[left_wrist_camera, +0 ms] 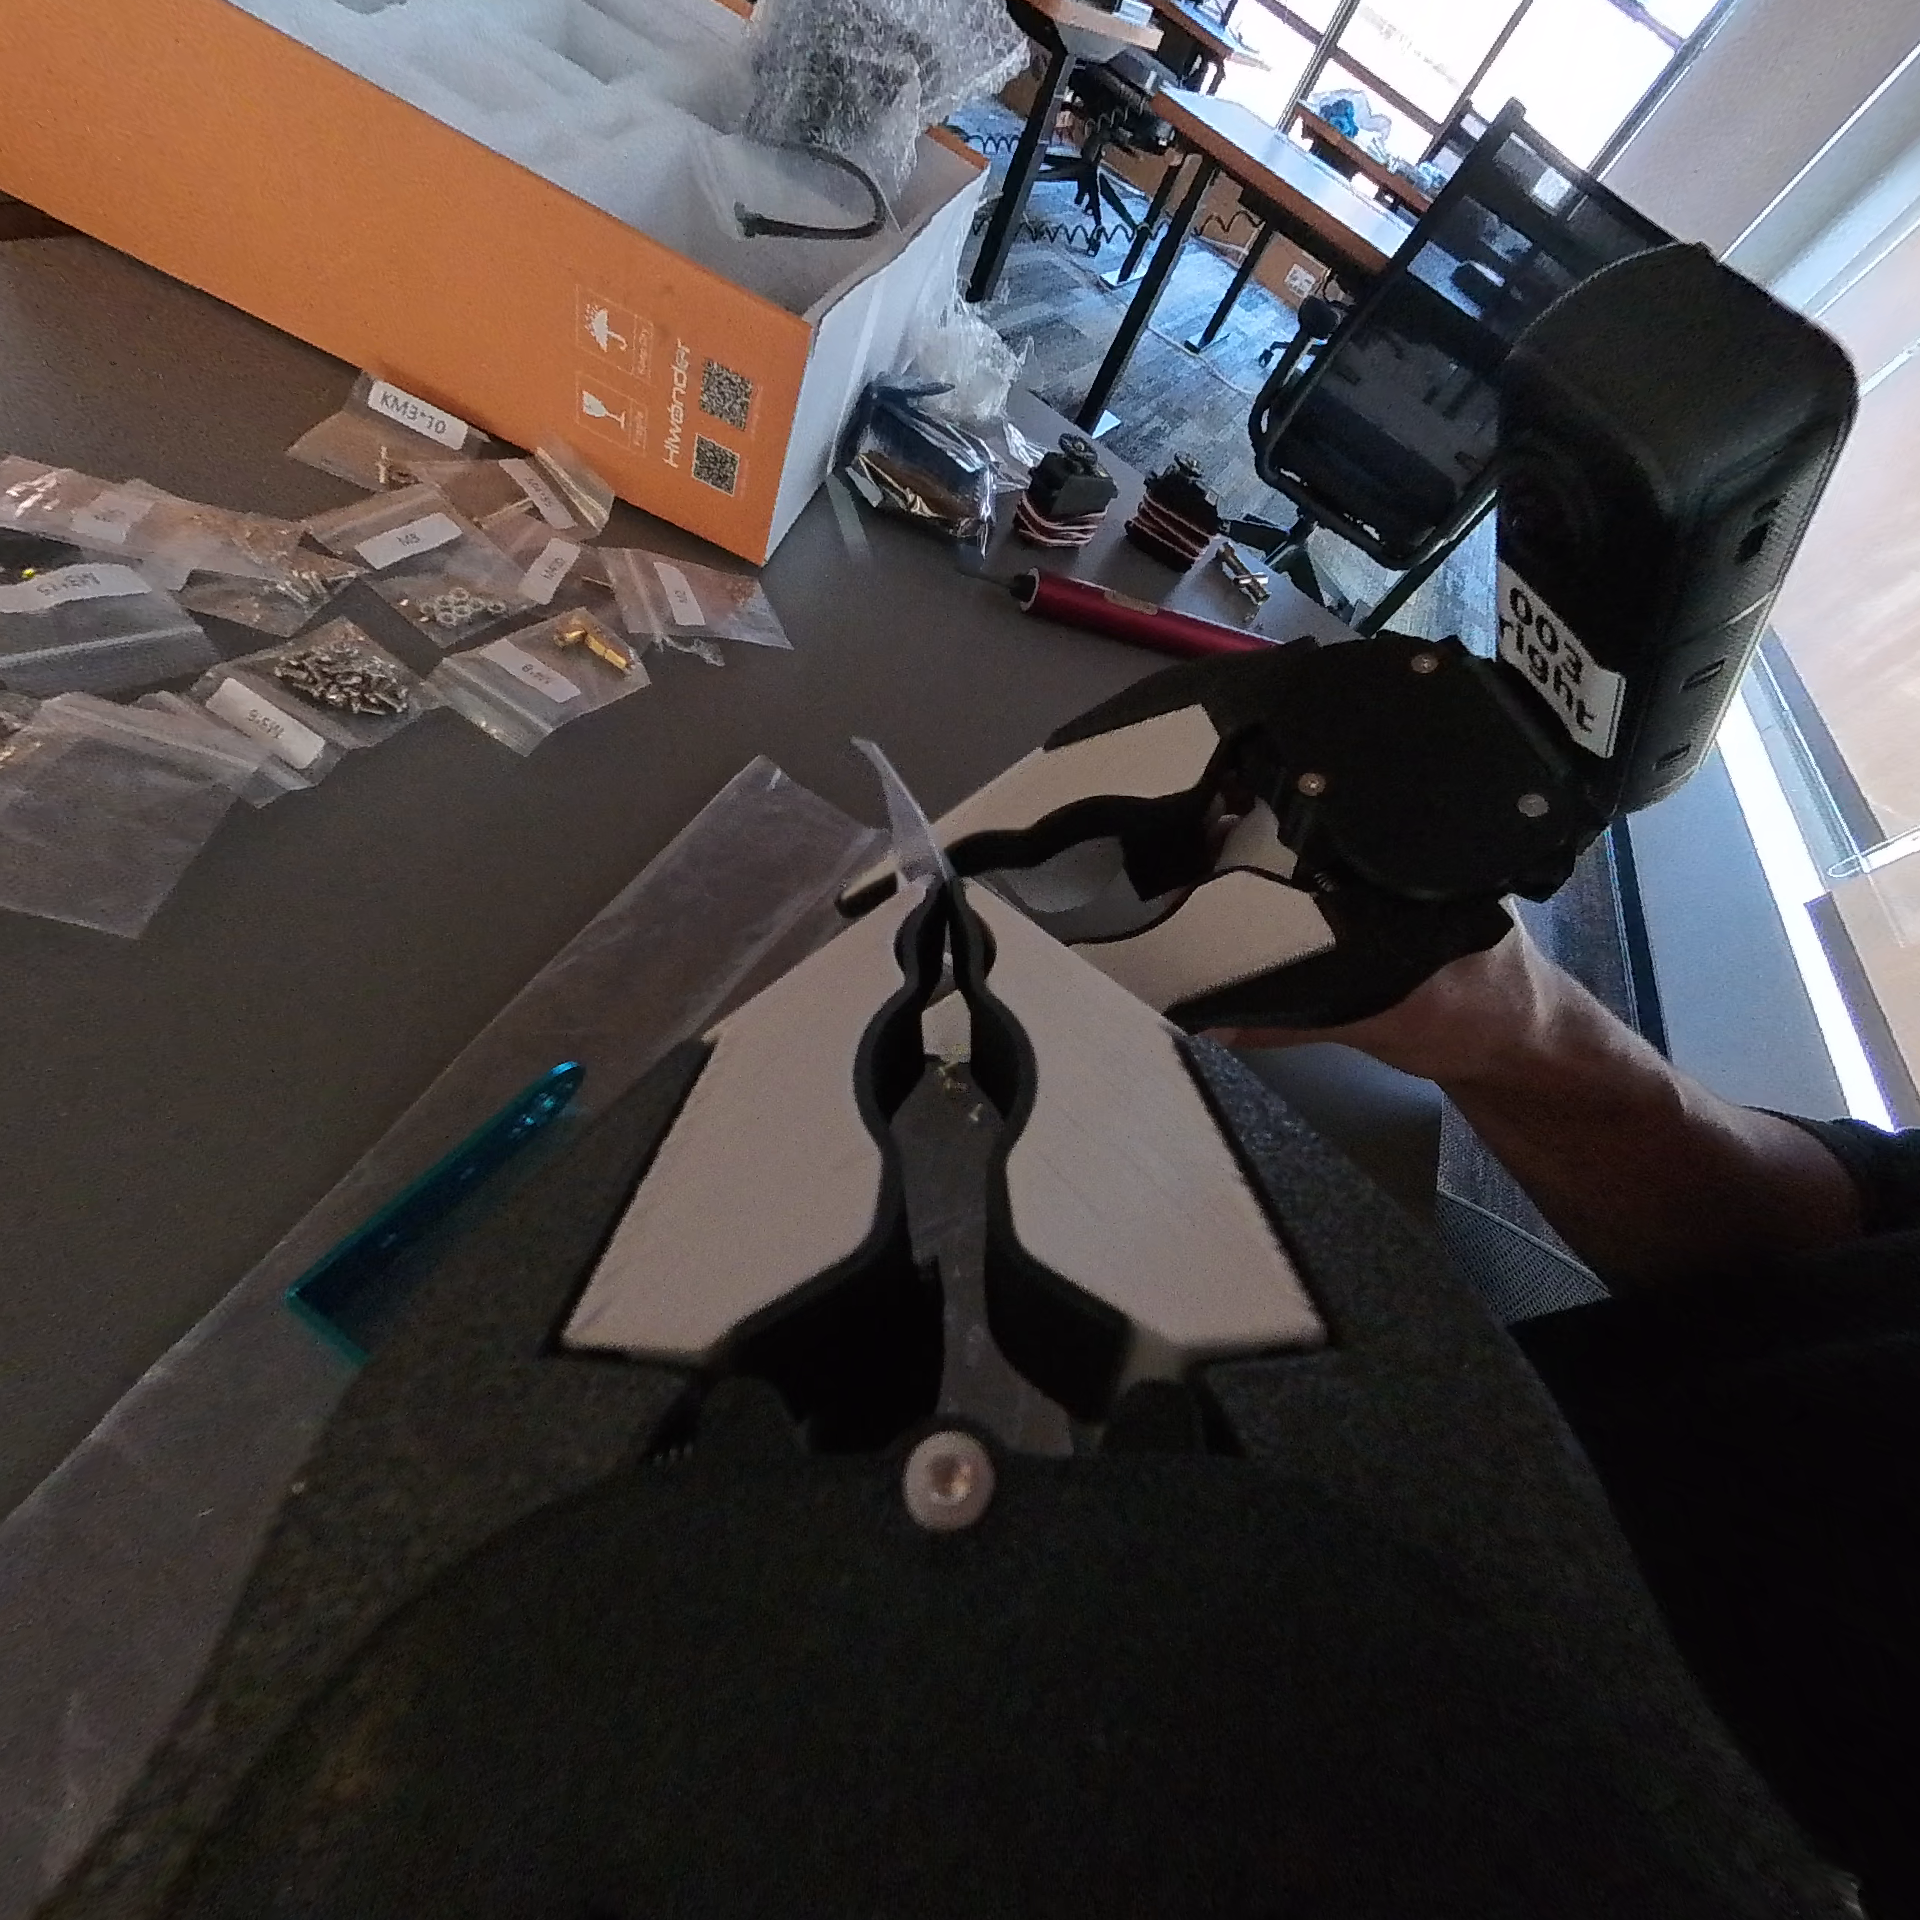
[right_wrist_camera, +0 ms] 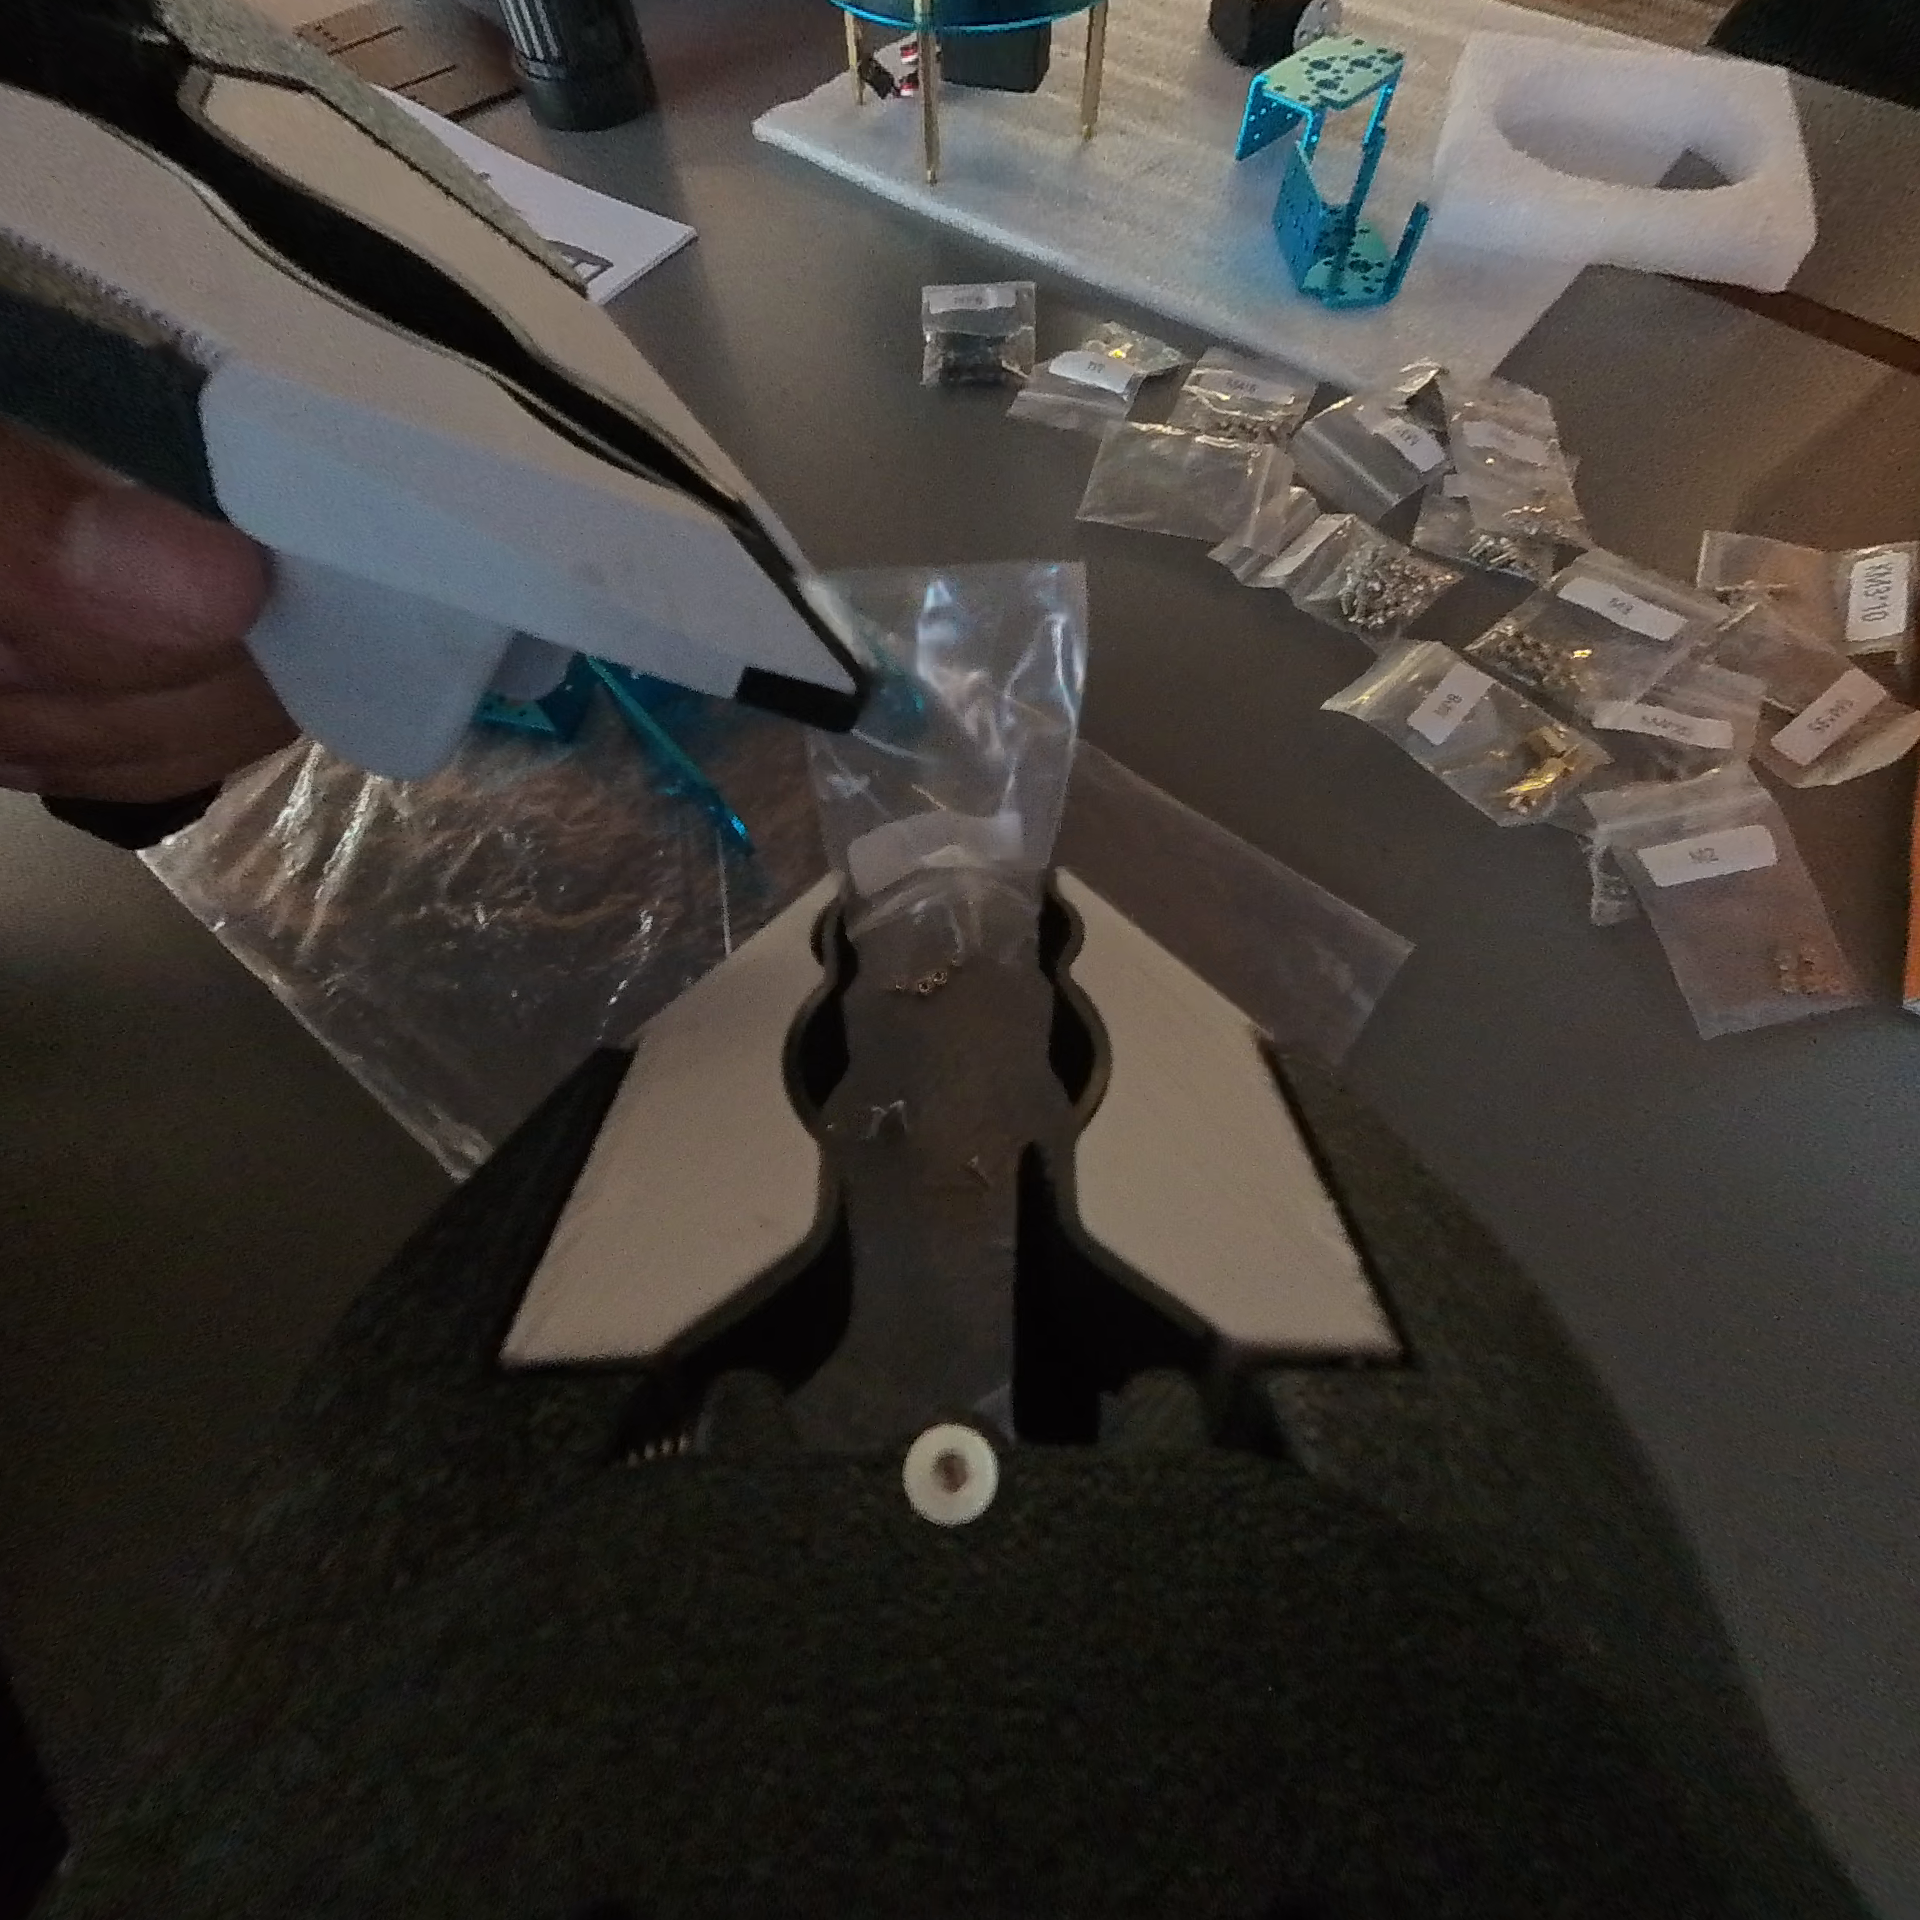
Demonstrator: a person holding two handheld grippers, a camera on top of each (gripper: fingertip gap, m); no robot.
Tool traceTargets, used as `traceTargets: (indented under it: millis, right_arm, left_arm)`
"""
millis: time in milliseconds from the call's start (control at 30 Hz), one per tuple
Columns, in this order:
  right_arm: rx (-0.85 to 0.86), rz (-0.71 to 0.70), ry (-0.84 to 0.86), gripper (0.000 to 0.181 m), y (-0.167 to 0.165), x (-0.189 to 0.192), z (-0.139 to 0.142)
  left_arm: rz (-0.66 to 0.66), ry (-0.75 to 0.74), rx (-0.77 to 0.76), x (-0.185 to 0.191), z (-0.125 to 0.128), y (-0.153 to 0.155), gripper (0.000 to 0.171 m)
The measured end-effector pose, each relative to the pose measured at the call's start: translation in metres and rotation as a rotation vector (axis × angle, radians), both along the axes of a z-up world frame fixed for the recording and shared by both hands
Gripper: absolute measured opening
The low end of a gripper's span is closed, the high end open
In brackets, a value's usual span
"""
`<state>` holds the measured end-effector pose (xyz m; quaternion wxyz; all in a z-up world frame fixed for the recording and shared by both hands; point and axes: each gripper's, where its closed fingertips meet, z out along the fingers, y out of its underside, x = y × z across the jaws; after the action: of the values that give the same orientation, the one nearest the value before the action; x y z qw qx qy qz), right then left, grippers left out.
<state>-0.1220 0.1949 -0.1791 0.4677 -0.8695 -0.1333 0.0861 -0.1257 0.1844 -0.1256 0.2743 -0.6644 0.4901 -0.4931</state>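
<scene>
My left gripper (left_wrist_camera: 940, 904) is shut on the top corner of a small clear plastic bag (right_wrist_camera: 956, 707) with a few tiny screws in it. The bag shows edge-on in the left wrist view (left_wrist_camera: 902, 795). My right gripper (right_wrist_camera: 948, 904) has the bag's body wedged between its fingers, the jaws a bag's width apart. It comes in from the right in the left wrist view (left_wrist_camera: 914, 868), tip to tip with the left. The left gripper reaches in from the upper left in the right wrist view (right_wrist_camera: 831, 696). Below lies a larger clear bag (right_wrist_camera: 436, 914) holding a teal bracket (left_wrist_camera: 436, 1195).
Several small labelled hardware bags (right_wrist_camera: 1507, 582) lie on the dark table (left_wrist_camera: 312, 1039) beside an open orange box (left_wrist_camera: 364, 229). Two servo motors (left_wrist_camera: 1060, 499) and a red screwdriver (left_wrist_camera: 1122, 613) sit near the far edge. White foam (right_wrist_camera: 1621, 156) and teal brackets (right_wrist_camera: 1340, 177) stand behind. The left gripper's tips are roughly 5 cm from the right gripper's.
</scene>
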Motion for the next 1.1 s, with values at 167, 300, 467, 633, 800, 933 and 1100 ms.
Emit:
traceTargets:
  millis: [167, 300, 467, 633, 800, 933, 1100]
  right_arm:
    - [0.012, -0.007, 0.010, 0.033, 0.000, 0.003, 0.003]
    - [0.079, -0.011, 0.010, 0.048, -0.002, 0.006, 0.015]
    - [0.107, 0.101, 0.443, 0.061, -0.018, 0.002, 0.047]
    - [0.123, 0.341, 1.122, 0.051, -0.028, -0.009, 0.103]
    - [0.079, 0.390, 1.109, 0.012, -0.023, -0.028, 0.099]
    - [0.054, 0.362, 1.028, 0.000, -0.022, -0.033, 0.089]
    - [0.051, 0.314, 1.039, 0.000, -0.021, -0.027, 0.086]
  left_arm:
    - [0.006, 0.003, 0.000, -0.001, -0.001, 0.002, 0.000]
    - [0.009, -0.015, -0.016, -0.002, 0.001, 0.005, 0.000]
    - [-0.027, -0.189, -0.077, -0.016, 0.031, 0.008, 0.000]
    - [-0.110, -0.365, -0.210, -0.036, 0.060, 0.004, 0.000]
    - [-0.106, -0.361, -0.233, -0.043, 0.057, 0.008, 0.000]
    - [-0.092, -0.334, -0.208, -0.048, 0.054, 0.012, 0.000]
    - [-0.058, -0.323, -0.239, -0.044, 0.050, 0.013, 0.000]
